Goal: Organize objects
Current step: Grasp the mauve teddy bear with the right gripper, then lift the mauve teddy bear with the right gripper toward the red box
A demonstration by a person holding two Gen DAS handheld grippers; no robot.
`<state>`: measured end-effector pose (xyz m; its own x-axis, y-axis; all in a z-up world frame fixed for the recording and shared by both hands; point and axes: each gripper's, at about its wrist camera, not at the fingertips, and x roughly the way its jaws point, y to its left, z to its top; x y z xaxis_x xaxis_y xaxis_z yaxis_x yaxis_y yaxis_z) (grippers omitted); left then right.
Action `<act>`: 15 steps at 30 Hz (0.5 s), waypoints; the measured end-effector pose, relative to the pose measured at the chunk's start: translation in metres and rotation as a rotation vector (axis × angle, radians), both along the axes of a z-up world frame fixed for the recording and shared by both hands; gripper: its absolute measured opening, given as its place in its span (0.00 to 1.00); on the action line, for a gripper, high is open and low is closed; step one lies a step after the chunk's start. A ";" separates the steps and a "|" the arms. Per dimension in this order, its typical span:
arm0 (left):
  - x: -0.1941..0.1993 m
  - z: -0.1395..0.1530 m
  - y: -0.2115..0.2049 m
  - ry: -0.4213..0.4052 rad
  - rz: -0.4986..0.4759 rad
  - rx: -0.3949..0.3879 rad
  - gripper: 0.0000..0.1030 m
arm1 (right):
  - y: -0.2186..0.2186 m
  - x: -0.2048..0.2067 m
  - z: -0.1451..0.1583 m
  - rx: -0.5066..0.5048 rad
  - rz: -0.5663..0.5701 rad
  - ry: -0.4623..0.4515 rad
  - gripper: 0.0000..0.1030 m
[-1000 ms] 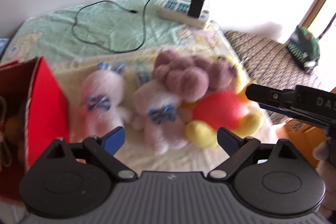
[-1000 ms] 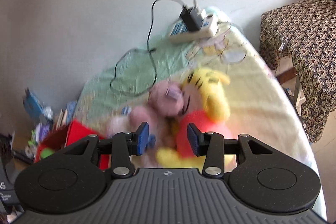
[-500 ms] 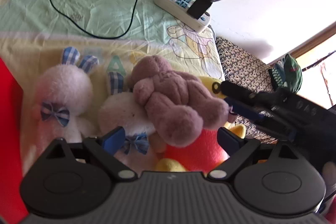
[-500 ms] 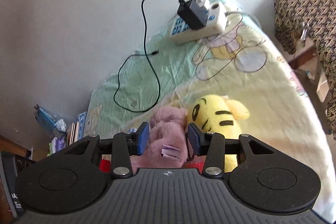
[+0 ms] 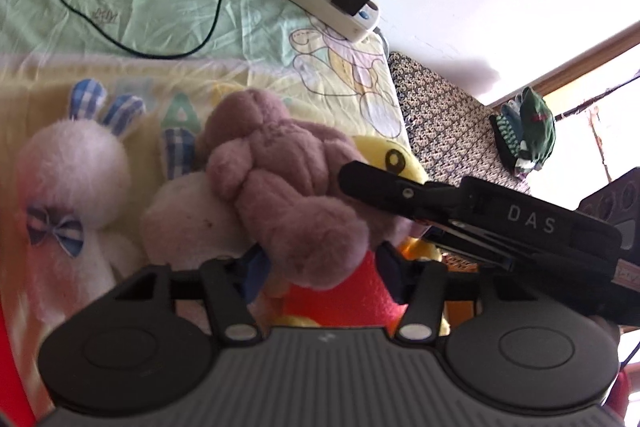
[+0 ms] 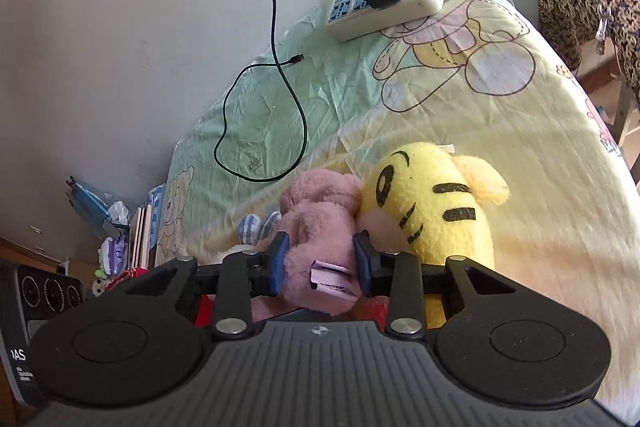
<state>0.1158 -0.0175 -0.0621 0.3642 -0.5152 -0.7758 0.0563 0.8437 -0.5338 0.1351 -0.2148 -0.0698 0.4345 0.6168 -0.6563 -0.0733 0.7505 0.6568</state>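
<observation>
While the left gripper pinches a leg of the mauve plush bear between narrowed fingers, the bear lies at centre over a white bunny, with the right gripper's arm entering from 3 o'clock. In the right wrist view, the right gripper clamps the bear at 6 o'clock, the yellow tiger plush touching it at 3 o'clock, the power strip at 12.

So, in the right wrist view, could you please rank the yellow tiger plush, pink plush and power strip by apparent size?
1. Yellow tiger plush
2. Pink plush, though partly hidden
3. Power strip, farther off, so unsure
</observation>
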 end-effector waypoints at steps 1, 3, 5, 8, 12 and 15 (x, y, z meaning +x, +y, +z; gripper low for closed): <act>-0.001 0.001 -0.002 -0.010 -0.007 0.013 0.47 | 0.001 -0.002 0.002 -0.008 0.002 -0.013 0.35; -0.005 0.008 -0.005 -0.043 -0.017 0.052 0.45 | 0.000 -0.004 0.005 0.004 0.003 -0.033 0.35; -0.010 0.016 -0.006 -0.089 -0.026 0.086 0.43 | -0.001 -0.007 0.010 0.032 0.001 -0.046 0.35; -0.024 0.032 -0.002 -0.149 -0.045 0.112 0.43 | -0.001 -0.016 0.019 0.070 0.006 -0.066 0.34; -0.050 0.049 -0.002 -0.217 -0.082 0.158 0.43 | -0.001 -0.039 0.032 0.094 0.027 -0.098 0.34; -0.073 0.052 -0.004 -0.249 -0.118 0.199 0.43 | 0.001 -0.060 0.035 0.083 0.054 -0.124 0.34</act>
<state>0.0430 -0.0219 -0.0105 0.5020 -0.4123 -0.7602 0.2672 0.9100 -0.3171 0.0752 -0.2139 -0.0348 0.4732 0.6918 -0.5454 -0.1965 0.6864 0.7002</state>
